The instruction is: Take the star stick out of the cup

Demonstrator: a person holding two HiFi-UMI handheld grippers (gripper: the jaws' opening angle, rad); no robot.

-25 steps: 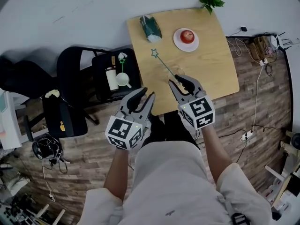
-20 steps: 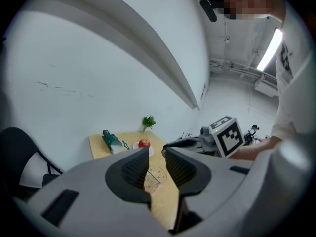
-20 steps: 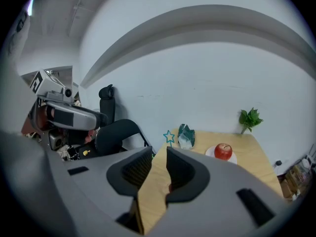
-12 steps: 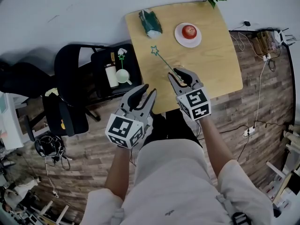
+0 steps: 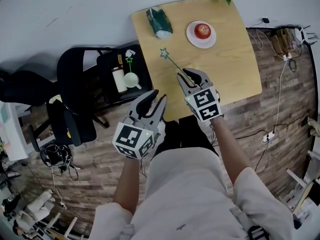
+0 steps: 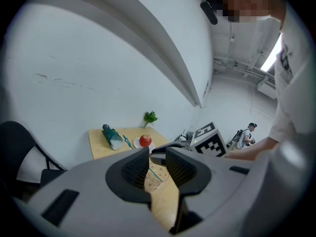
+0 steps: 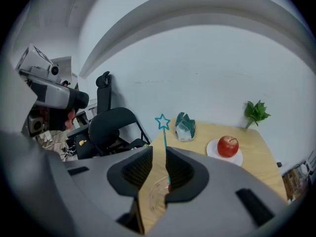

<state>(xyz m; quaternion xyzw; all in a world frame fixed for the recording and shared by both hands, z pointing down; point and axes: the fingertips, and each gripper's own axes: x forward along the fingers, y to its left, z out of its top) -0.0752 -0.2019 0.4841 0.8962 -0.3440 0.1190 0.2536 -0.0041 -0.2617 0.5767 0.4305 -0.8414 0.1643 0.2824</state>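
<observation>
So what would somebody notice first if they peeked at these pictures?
Probably the star stick, a teal star on a thin stick poking up out of a clear cup on the wooden table. The right gripper is closing its jaws, and that stick stands between them. Farther back on the table, a red apple sits on a white plate.
</observation>
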